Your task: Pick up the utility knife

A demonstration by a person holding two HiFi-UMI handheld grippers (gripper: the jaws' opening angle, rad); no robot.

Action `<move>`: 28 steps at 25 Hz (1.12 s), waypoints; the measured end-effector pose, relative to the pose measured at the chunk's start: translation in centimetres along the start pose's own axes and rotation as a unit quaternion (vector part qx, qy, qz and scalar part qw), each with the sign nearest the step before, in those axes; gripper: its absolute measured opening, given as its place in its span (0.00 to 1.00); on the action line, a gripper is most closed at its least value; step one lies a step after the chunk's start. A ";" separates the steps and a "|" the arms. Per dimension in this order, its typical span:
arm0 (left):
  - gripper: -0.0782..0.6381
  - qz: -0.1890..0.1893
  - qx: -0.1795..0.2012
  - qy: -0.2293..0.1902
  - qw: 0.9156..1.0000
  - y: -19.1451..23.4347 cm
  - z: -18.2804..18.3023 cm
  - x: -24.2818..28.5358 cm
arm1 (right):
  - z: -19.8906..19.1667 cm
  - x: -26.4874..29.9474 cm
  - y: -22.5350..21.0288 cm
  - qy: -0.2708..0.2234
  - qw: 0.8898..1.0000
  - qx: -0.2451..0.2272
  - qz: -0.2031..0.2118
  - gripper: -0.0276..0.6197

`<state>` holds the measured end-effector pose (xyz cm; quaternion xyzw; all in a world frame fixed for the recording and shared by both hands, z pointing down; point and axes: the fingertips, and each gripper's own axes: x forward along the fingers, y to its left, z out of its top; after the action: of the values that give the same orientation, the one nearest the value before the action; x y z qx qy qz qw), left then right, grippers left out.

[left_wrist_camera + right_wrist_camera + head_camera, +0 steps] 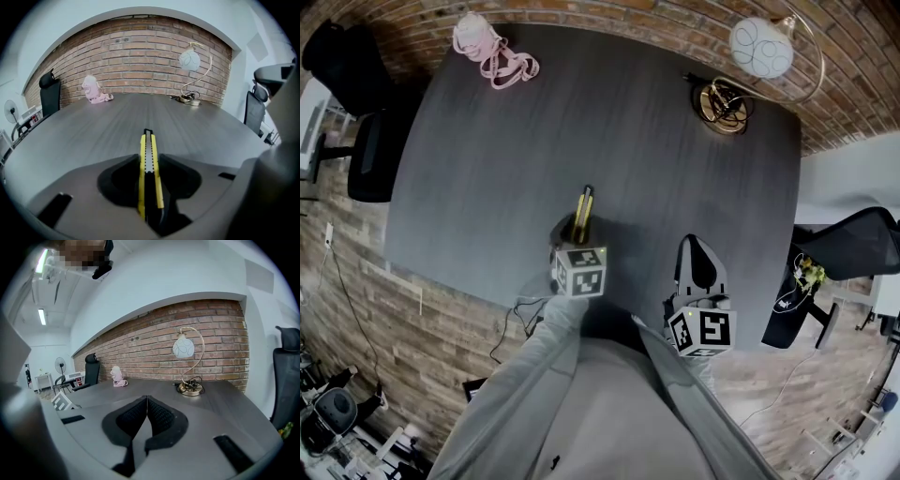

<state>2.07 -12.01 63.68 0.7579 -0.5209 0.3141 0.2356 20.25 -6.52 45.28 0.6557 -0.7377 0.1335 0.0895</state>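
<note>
The utility knife (148, 145) sits low by the worktop's (93, 136) near edge, its back end pinched in the left tongs (149, 161) (blade end pointing away, probably safer). The right tongs (146, 399) are closed on nothing, parked just beside, likely to stay clear.

Dark grey table (609, 141) against brick wall (140, 61); globe lamp (761, 47) at far corner; black office chairs (370, 155) on plank floor (384, 328).
</note>
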 end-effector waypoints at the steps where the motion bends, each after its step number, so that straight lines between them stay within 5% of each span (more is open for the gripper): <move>1: 0.30 -0.002 0.003 0.001 1.000 -0.1 0.0 0.0 | 0.0 0.0 0.0 0.000 1.000 0.000 -0.001 0.07; 16: 0.29 -0.029 -0.008 0.006 1.000 0.2 -0.1 -0.3 | 0.4 -0.4 0.0 -0.004 1.000 -0.001 -0.009 0.07; 28: 0.29 -0.044 0.000 -0.050 0.998 1.6 4.1 -2.5 | 1.2 -0.5 1.0 -0.017 1.000 -0.007 -0.011 0.07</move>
<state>0.82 -13.72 59.10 0.7948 -0.4984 0.2653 0.2226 19.37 -6.35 43.88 0.6654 -0.7327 0.1161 0.0833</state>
